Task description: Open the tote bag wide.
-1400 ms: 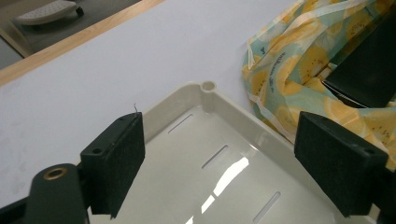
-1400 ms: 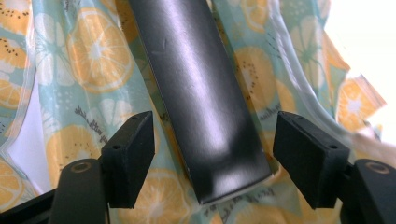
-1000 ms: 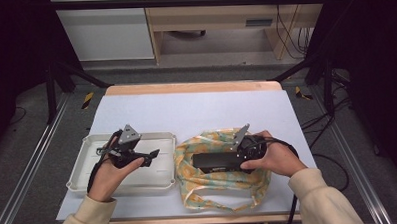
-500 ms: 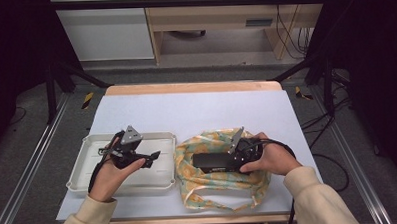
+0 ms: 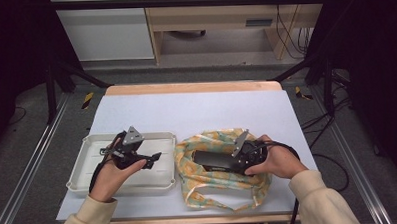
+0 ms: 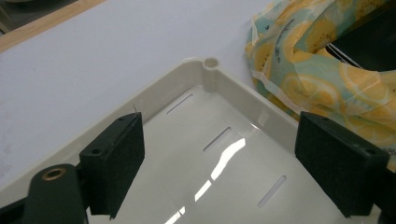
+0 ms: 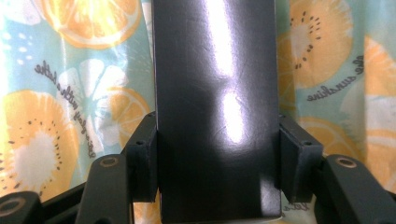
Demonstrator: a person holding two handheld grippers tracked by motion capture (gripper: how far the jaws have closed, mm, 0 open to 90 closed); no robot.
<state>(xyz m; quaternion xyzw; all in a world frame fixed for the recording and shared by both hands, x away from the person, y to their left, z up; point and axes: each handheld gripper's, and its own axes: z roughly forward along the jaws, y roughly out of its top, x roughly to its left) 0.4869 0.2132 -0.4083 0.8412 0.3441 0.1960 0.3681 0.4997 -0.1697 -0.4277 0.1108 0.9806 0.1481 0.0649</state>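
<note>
A glossy black box [image 7: 215,102] lies on a fruit-print bag [image 5: 214,184] at the table's front right; in the high view the black box [image 5: 213,161] points left. My right gripper [image 7: 217,156] is shut on its near end, one pad on each long side. The bag [image 7: 56,93] shows orange slices and script lettering. Over a cream plastic tray [image 5: 88,166] at the front left, my left gripper [image 5: 155,159] hangs open with nothing between its pads [image 6: 116,149]. The left gripper view looks into the tray [image 6: 224,140], with the bag [image 6: 317,56] just past its corner.
A pale blue mat [image 5: 196,112] covers the table, with a wooden strip [image 5: 190,88] at the far edge. Metal rails [image 5: 33,163] run along both sides. Cables [image 5: 333,162] trail off the right side. Beyond the table stand a cabinet and a wooden desk.
The right gripper with the black box has shifted very slightly on the bag. The left gripper stays open over the tray.
</note>
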